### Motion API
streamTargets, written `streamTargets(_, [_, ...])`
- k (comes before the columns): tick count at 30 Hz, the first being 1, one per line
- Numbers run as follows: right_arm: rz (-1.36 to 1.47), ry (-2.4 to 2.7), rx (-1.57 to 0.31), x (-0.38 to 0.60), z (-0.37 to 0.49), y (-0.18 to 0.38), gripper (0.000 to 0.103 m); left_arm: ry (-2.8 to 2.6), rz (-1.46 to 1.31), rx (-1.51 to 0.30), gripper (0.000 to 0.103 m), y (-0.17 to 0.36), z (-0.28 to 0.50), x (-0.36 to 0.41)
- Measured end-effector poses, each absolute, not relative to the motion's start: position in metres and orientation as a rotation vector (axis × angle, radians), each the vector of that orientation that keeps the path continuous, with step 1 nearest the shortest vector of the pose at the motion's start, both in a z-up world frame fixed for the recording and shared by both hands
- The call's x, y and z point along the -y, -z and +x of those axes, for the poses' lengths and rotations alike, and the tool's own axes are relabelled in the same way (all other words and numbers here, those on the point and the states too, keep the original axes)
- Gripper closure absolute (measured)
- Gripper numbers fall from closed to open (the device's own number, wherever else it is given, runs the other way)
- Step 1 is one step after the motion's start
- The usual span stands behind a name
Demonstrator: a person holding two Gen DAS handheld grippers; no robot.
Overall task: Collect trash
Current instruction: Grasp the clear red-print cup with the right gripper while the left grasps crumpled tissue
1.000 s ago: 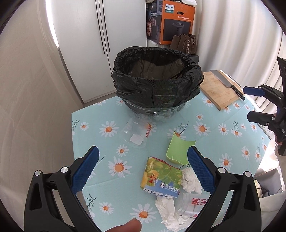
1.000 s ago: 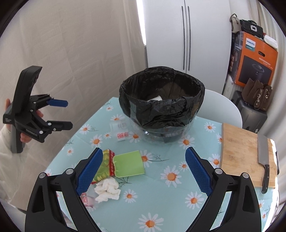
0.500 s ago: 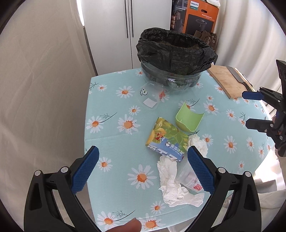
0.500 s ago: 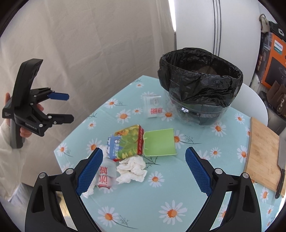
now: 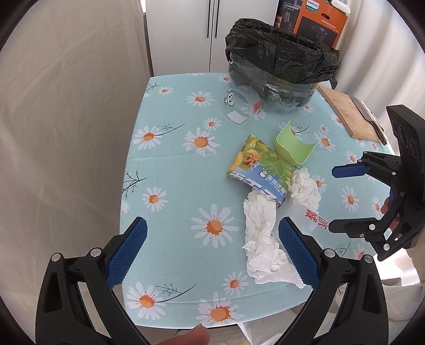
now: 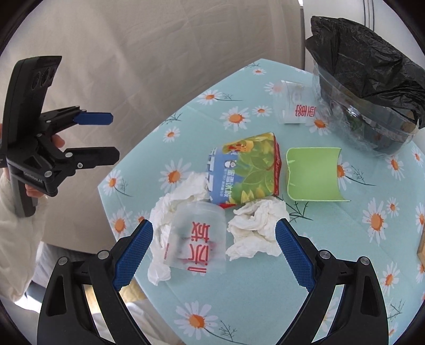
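Trash lies on the daisy tablecloth: a clear plastic cup with red print (image 6: 196, 238), two crumpled white tissues (image 6: 255, 231) (image 5: 261, 233), a colourful carton (image 6: 247, 169) (image 5: 259, 169), a green cup piece (image 6: 313, 173) (image 5: 292, 144) and a second clear cup (image 6: 294, 106) (image 5: 240, 106). The bin with a black bag (image 5: 279, 63) (image 6: 366, 87) stands at the far side. My right gripper (image 6: 213, 248) is open, just above the printed cup and tissues. My left gripper (image 5: 212, 252) is open and empty over the table's near edge, left of the tissue.
A wooden cutting board (image 5: 348, 114) with a cleaver (image 5: 369, 119) lies at the table's right side. A white curtain (image 5: 66, 106) hangs left of the table. A white cabinet (image 5: 186, 34) and an orange box (image 5: 318, 18) stand behind the bin.
Both grippers have pulled back from the bin toward the near table edge. The right gripper has dropped low over the printed cup and tissues. Both stay open.
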State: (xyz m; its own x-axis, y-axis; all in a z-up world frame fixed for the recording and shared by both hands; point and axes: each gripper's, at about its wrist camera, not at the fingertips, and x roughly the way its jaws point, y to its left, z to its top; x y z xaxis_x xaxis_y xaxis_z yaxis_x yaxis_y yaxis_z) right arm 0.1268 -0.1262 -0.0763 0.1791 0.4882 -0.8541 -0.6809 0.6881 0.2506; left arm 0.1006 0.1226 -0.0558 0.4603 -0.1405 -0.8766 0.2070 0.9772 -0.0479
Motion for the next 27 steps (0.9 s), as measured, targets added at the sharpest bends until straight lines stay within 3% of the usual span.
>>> streamTargets(9, [-0.218, -0.834, -1.254, 0.106, 0.128, 0.115, 0.017, 0.242, 0.061, -1.119, 0.006, 0.075, 0.102, -0.129])
streamTargets(13, [-0.259, -0.859, -1.322, 0.094, 0.128, 0.128, 0.049, 0.251, 0.058, -1.139, 0.006, 0.083, 0.106, -0.130])
streamTargets(16, [-0.272, -0.885, -1.295, 0.093, 0.126, 0.122, 0.057, 0.258, 0.060, -1.158, 0.006, 0.089, 0.107, -0.130])
streamTargets(27, [-0.203, -0.872, -1.218, 0.127, 0.133, 0.084, 0.057, 0.325, 0.083, -1.208, 0.006, 0.109, 0.101, -0.105])
